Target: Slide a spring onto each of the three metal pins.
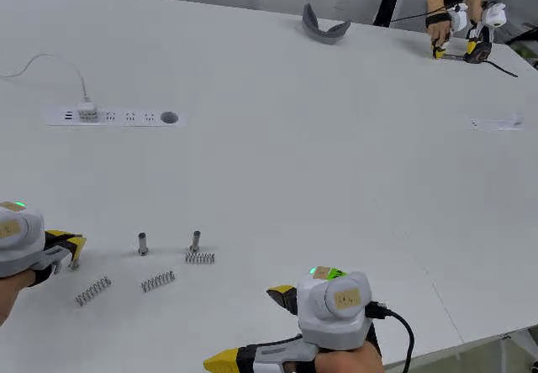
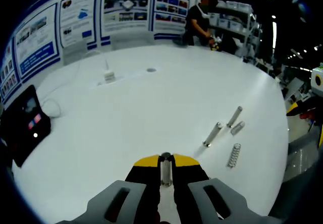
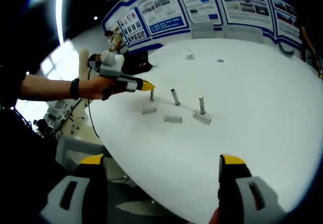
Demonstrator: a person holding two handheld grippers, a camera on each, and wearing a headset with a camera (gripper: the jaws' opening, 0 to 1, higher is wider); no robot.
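Surface: one large white bench (image 1: 319,163), matt and clean. A white power strip (image 1: 109,117) with a plug and cable lies toward the far left. A grey curved piece (image 1: 325,27) lies near the far edge. At the far right corner another person (image 1: 437,3) handles a similar tool. In the left gripper view, blue-and-white posters (image 2: 121,7) line the wall and shelving (image 2: 237,12) stands behind the bench.

Left gripper (image 2: 165,161): the fingers (image 2: 144,166) are closed on the held pin (image 2: 165,176), which stands upright between the yellow tips. Whether its foot touches the bench cannot be told.

Right gripper (image 3: 161,161): the fingers (image 3: 229,166) are spread wide and hold nothing. It hovers at the near edge, well apart from the parts.

Count, pins: three. Besides the held pin, the second pin (image 1: 143,244) and the third pin (image 1: 195,241) stand upright and free near the near edge, beside each other, with the second pin nearer the left gripper.

Count, springs: three, all lying flat on the bench, none on a pin. The first spring (image 1: 200,258) lies just beside the foot of the third pin. The second spring (image 1: 158,281) and the third spring (image 1: 92,291) lie closer to the near edge.
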